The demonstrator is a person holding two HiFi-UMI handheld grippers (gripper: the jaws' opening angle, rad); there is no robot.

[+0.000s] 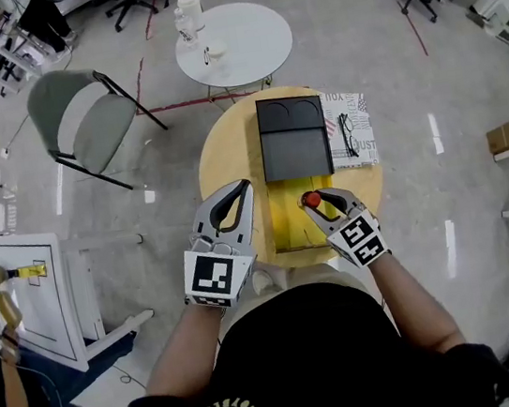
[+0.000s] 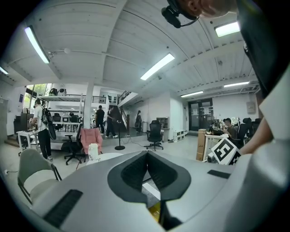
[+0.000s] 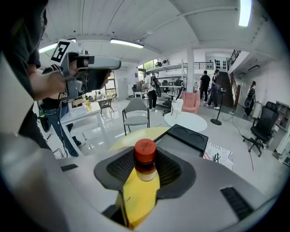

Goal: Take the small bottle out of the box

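The small bottle [image 1: 312, 200], with a red cap and a pale label, is held upright over the open yellow box [image 1: 287, 231] on the round wooden table [image 1: 220, 160]. My right gripper [image 1: 317, 201] is shut on it. In the right gripper view the bottle [image 3: 145, 152] stands between the dark pads [image 3: 120, 167], with the yellow box [image 3: 136, 199] below. The box's black lid [image 1: 293, 135] lies open behind it. My left gripper [image 1: 241, 188] is shut on nothing beside the box's left edge; in its own view the left gripper [image 2: 146, 153] has its jaw tips touching.
A printed paper [image 1: 349, 127] lies to the right of the lid. Beyond the wooden table stands a white round table [image 1: 249, 42] with a cup [image 1: 191, 8] on it. A grey folding chair [image 1: 80, 115] and a white desk [image 1: 36, 297] are on the left.
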